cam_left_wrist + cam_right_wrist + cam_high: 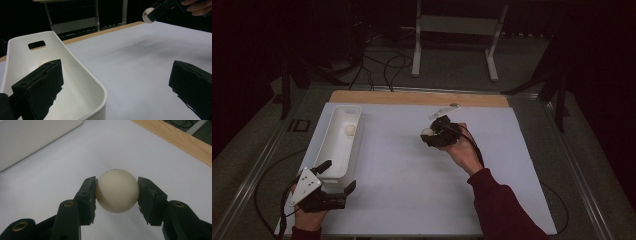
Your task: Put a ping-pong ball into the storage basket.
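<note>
Cream ball (117,190); black tongs (117,195); white bin (341,140); white mat (422,180); wood table edge (412,97).

Count's in: 2 balls on show, both cream-white. 1 ball (117,190) sits pinched between the pads of the right gripper (428,134), above the mat; the 2nd ball (349,130) lies inside the bin. Bins: 1, a long white bin (333,156) w/ a handle slot at its far end. Grippers: 2, the left gripper (333,176) w/ jaws spread wide beside the bin's near end. Hands: 2, 1 per gripper. White mats: 1 mat (412,170), w/ 1 wooden strip (417,98) along its far edge.
</note>
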The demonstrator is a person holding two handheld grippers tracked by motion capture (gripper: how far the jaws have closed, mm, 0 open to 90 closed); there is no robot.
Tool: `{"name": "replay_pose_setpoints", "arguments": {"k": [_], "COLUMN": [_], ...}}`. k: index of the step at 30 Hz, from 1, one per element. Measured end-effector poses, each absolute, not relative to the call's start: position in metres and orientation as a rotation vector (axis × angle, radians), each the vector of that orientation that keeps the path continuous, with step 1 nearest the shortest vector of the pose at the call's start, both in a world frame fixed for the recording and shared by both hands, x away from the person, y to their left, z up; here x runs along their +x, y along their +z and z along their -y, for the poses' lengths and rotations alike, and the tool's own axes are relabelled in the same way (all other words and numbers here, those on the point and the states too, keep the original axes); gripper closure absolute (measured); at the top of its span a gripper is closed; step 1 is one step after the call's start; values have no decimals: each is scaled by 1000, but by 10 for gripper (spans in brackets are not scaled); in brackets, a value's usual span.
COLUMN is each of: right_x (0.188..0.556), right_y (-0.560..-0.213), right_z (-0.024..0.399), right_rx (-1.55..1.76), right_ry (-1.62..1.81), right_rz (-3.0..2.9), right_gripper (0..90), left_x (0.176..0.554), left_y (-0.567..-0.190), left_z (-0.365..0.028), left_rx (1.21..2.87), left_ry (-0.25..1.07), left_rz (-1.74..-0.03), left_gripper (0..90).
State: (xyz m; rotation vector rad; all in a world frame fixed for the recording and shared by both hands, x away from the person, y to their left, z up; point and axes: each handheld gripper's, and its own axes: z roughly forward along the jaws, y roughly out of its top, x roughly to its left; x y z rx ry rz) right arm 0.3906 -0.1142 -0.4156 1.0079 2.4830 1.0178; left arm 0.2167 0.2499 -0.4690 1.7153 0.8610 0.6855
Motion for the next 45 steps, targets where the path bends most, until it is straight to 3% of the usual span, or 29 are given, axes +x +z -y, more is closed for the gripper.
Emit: {"name": "replay_pose_setpoints", "arguments": {"k": [45], "right_x": [384], "right_y": [-402], "right_z": [73], "right_rx": [897], "right_ry": [1067], "right_rz": [-2534], "right_gripper": [507], "left_x": [216], "left_y": [-469], "left_z": [-250], "left_rx": [1715], "left_ry": [685], "left_rz": [-861], "left_gripper": [0]}}
